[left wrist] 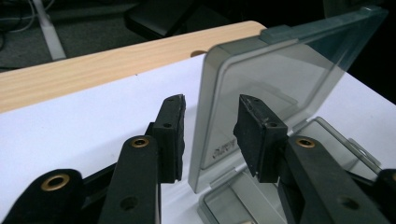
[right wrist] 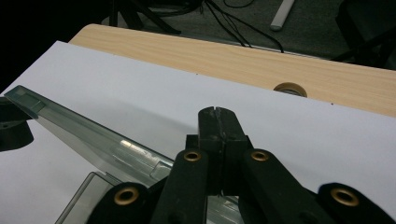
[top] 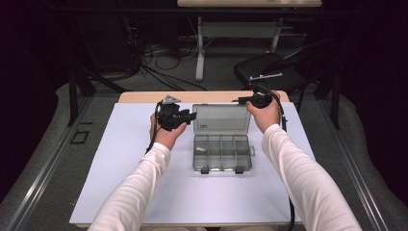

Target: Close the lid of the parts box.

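Observation:
A clear plastic compartment box (top: 222, 154) lies on the white mat with its lid (top: 221, 118) standing up at the back. My left gripper (top: 190, 117) is at the lid's left edge. In the left gripper view its jaws stand apart with the lid (left wrist: 261, 88) edge between them, and the pads (left wrist: 170, 135) do not press on it. My right gripper (top: 240, 101) is by the lid's top right corner. Its jaws (right wrist: 217, 121) are shut together with nothing visible between the tips, and the lid (right wrist: 93, 135) runs off to their left. A small pale piece (top: 201, 150) lies in the box's left compartment.
The white mat (top: 144, 183) covers a wooden table (right wrist: 327, 79), whose far strip has a round cable hole (right wrist: 289, 88). Behind the table stand a black chair (top: 269, 70) and another desk's white leg (top: 199, 53), with cables on the floor.

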`<state>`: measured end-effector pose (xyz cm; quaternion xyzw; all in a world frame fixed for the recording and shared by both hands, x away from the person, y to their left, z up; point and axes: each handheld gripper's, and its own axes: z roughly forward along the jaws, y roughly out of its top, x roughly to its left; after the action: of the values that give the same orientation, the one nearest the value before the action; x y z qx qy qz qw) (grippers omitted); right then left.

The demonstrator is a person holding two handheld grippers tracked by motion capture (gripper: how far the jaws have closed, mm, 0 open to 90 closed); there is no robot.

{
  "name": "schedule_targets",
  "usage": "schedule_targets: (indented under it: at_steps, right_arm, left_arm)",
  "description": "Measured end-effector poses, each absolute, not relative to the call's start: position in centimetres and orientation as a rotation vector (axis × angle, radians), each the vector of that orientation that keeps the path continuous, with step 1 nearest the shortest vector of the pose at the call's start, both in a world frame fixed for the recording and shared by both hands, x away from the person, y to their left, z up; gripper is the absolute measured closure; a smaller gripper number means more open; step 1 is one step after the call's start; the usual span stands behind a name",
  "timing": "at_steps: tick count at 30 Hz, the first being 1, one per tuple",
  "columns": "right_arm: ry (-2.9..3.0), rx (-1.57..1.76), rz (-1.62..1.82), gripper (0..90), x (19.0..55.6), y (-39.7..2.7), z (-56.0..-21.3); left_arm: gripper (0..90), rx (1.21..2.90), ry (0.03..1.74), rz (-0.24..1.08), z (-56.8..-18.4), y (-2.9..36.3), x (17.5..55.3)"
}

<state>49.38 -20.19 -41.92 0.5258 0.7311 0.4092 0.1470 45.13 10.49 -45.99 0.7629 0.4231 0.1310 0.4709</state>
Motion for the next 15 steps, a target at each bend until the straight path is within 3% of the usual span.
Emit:
schedule_targets:
  at_steps: [5, 15]
  right_arm:
    - [2.108, 1.510, 1.183, 90.0, 49.1, -20.2, -41.9]
    - [2.126, 1.486, 1.204, 90.0, 48.4, -20.4, -41.8]
  left_arm:
    - [64.8, 1.863, 1.032, 0.250, -45.8, 10.4, 44.4]
    - [77.1, 1.862, 1.049, 0.229, -45.4, 10.6, 43.7]
